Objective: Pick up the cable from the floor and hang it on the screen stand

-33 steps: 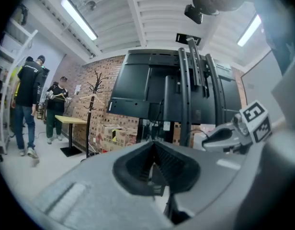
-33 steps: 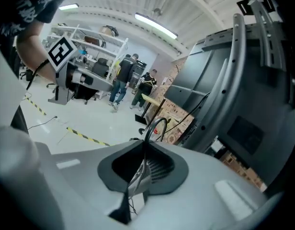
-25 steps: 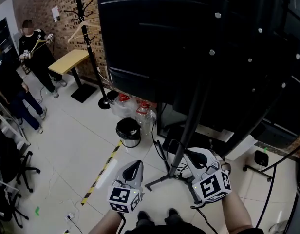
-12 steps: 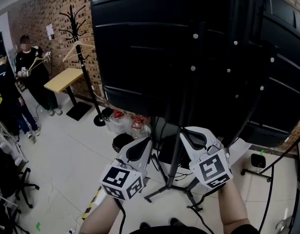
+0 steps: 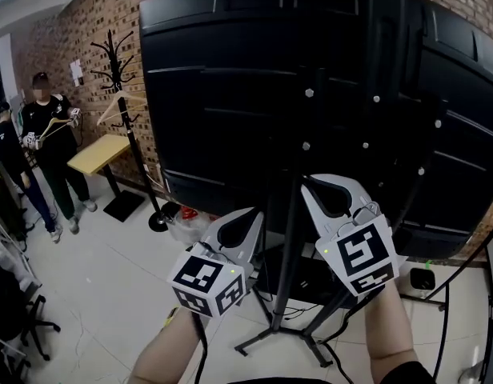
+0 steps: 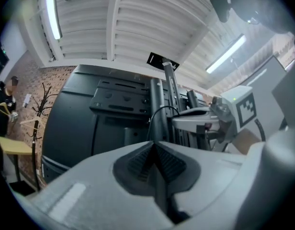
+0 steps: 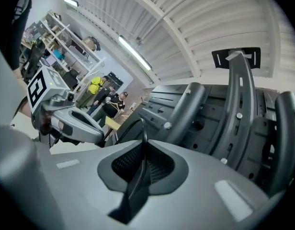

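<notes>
The big black screen (image 5: 254, 94) shows its back on a stand with a dark upright pole (image 5: 293, 214). Both grippers are raised in front of it, one on each side of the pole. My left gripper (image 5: 248, 217) is shut on a thin black cable (image 6: 160, 110), which arcs from its pads over to my right gripper (image 6: 190, 115). My right gripper (image 5: 316, 184) is shut on the same cable (image 7: 141, 137), which runs down between its pads. The stand's curved arms (image 7: 238, 104) rise just beyond it. In the head view the cable is too thin to follow.
The stand's legs (image 5: 274, 336) spread over the tiled floor, with loose wires (image 5: 293, 310) among them. A coat rack (image 5: 122, 94), a wooden table (image 5: 102, 152) and standing people (image 5: 50, 146) are at the left. A small black box (image 5: 422, 278) lies at the right.
Both grippers have risen from near the floor and the stand's foot to the height of the screen's lower back. The head view has tilted upward.
</notes>
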`<action>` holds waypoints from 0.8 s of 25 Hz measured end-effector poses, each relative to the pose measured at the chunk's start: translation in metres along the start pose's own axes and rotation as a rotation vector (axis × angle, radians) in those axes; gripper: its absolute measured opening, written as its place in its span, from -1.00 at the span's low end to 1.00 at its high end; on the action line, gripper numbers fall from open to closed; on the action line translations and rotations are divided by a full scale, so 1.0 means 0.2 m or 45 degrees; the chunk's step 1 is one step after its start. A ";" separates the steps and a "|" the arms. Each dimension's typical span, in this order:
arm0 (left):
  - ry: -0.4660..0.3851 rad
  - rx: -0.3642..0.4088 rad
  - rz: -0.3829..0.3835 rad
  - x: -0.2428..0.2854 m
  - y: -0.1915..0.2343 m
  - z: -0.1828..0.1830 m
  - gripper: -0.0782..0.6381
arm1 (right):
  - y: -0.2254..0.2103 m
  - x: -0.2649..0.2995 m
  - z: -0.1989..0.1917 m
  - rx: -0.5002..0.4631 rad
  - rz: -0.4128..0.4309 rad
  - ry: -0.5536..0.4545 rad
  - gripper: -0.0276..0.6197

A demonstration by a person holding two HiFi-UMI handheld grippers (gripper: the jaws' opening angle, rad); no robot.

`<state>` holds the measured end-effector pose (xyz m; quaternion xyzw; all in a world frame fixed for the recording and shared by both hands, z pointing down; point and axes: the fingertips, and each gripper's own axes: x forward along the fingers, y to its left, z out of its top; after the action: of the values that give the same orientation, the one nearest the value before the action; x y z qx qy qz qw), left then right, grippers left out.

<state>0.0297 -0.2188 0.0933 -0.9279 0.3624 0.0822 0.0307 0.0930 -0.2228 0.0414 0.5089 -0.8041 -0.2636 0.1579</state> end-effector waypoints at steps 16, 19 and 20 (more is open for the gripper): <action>-0.094 0.100 0.010 0.42 0.00 0.35 -0.76 | -0.55 0.03 0.40 0.011 -0.236 -0.084 -0.82; -0.107 0.147 0.024 0.46 0.03 0.44 -0.77 | -0.61 0.06 0.48 0.009 -0.248 -0.080 -0.82; -0.111 0.163 0.028 0.48 0.04 0.47 -0.76 | -0.64 0.06 0.50 0.015 -0.254 -0.074 -0.82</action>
<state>0.0811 -0.2778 -0.0157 -0.9155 0.3754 0.0996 0.1049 0.1293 -0.2513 -0.1144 0.5795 -0.7553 -0.2878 0.1045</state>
